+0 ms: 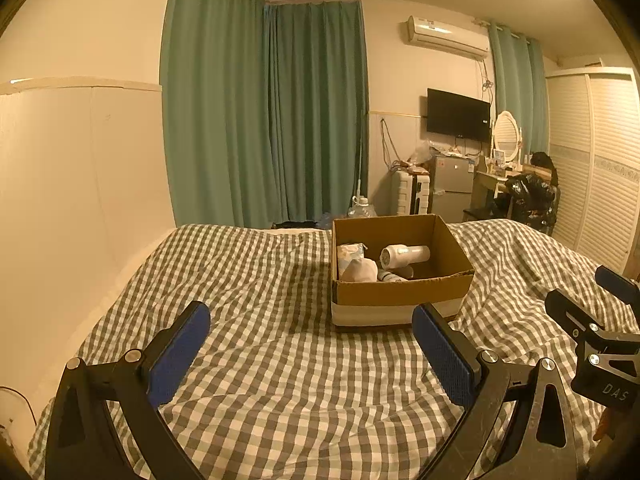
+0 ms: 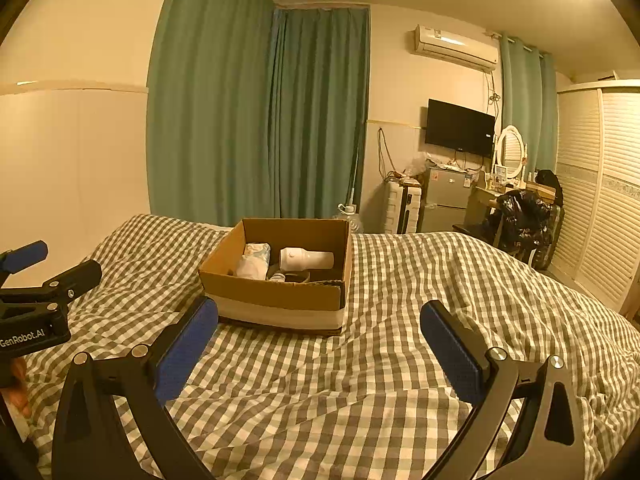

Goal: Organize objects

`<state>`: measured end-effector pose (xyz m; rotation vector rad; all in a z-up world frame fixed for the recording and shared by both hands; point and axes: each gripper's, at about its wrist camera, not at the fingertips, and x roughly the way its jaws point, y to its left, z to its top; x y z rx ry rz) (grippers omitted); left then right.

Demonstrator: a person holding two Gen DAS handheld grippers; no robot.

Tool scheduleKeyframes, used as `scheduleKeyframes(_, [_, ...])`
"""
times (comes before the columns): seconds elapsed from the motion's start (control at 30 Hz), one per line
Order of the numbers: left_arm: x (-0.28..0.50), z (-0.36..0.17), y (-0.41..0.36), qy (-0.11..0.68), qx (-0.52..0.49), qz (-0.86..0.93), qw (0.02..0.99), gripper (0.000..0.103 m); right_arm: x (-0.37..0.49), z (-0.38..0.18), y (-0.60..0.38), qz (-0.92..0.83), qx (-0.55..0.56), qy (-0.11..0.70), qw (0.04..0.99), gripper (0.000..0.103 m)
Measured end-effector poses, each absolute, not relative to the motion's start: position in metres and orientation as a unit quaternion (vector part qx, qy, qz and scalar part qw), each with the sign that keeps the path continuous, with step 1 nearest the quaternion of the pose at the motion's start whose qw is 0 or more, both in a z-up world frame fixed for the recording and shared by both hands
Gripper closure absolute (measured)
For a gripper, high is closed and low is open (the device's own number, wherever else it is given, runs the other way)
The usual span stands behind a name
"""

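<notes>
the checked bed cover point(image 1: 256, 360) fills the view, bare of loose things as far as these views show, which suggests the sorting is about done. on it sits the cardboard box point(image 1: 400, 292), open at the top so things drop in easily, and inside lie a white bottle point(image 1: 404, 257) on its side and a pale wrapped bundle point(image 1: 356, 266). the left gripper point(image 1: 312, 344) and right gripper point(image 2: 320, 344) hover just short of the box, both jaws spread wide with nothing held.
</notes>
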<state>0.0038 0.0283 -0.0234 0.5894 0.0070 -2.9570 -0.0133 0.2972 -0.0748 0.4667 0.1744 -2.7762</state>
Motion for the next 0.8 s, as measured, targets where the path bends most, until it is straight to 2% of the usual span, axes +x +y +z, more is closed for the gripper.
scheduleKeyframes(0.8, [0.0035,-0.0285,0.0238,0.013,0.203,-0.977,0.062,0.000,-0.0157,-0.0843,0.2935,-0.970,0.176,0.061,0.157,0.001])
